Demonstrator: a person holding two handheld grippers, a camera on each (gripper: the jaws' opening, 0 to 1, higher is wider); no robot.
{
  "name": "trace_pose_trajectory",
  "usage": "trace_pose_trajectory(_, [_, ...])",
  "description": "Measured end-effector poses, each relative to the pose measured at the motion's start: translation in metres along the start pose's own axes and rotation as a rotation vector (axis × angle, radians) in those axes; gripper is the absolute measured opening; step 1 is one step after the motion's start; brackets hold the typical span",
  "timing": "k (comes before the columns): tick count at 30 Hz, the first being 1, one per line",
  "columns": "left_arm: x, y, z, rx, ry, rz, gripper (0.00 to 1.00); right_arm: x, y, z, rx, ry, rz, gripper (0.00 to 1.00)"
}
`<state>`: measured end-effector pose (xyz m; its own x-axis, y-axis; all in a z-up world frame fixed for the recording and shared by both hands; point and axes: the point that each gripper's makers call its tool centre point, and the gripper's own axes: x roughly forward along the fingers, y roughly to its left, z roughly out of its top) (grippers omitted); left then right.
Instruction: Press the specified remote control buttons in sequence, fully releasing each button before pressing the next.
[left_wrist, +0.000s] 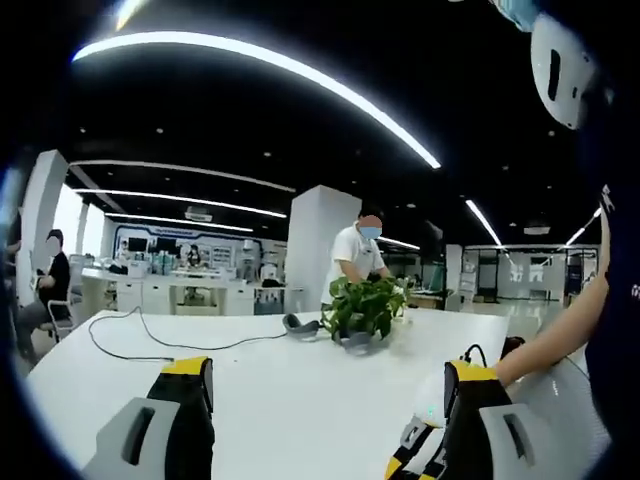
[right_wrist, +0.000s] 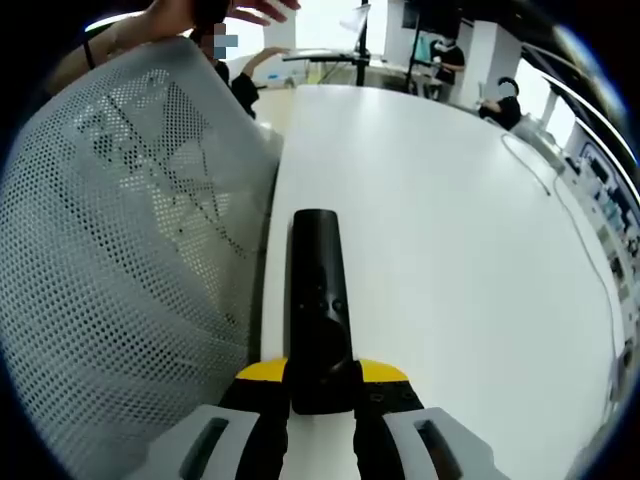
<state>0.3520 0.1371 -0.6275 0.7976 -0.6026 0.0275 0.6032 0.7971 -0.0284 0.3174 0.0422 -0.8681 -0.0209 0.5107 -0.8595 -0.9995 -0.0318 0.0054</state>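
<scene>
The right gripper is clamped on a black remote, whose long axis points straight ahead over the white table. The left gripper, jaws apart, hovers well away, holding nothing.

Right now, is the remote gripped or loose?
Gripped: the right hand-held gripper is shut on the black remote's near end, above the white table.
</scene>
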Motion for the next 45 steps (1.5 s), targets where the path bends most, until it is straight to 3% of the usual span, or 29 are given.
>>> trace_pose_trajectory(9, [-0.01,0.005,-0.01,-0.022,-0.008,0.037,1.0,0.0,0.0,0.0,0.003,-0.028,-0.003,0.21])
trace_pose_trajectory(20, [-0.012,0.014,-0.009,-0.067,-0.02,0.075,1.0,0.0,0.0,0.001,0.007,-0.052,-0.006,0.21])
trace_pose_trajectory(28, [-0.014,0.019,-0.014,-0.069,0.014,0.108,1.0,0.0,0.001,0.001,0.01,-0.054,-0.012,0.21])
trace_pose_trajectory(34, [-0.016,0.024,-0.016,-0.132,0.032,0.122,1.0,0.0,0.001,0.001,0.007,-0.048,-0.013,0.21])
trace_pose_trajectory(45, [-0.019,0.027,-0.018,-0.106,0.051,0.143,1.0,0.0,0.0,0.001,0.001,-0.054,-0.012,0.21])
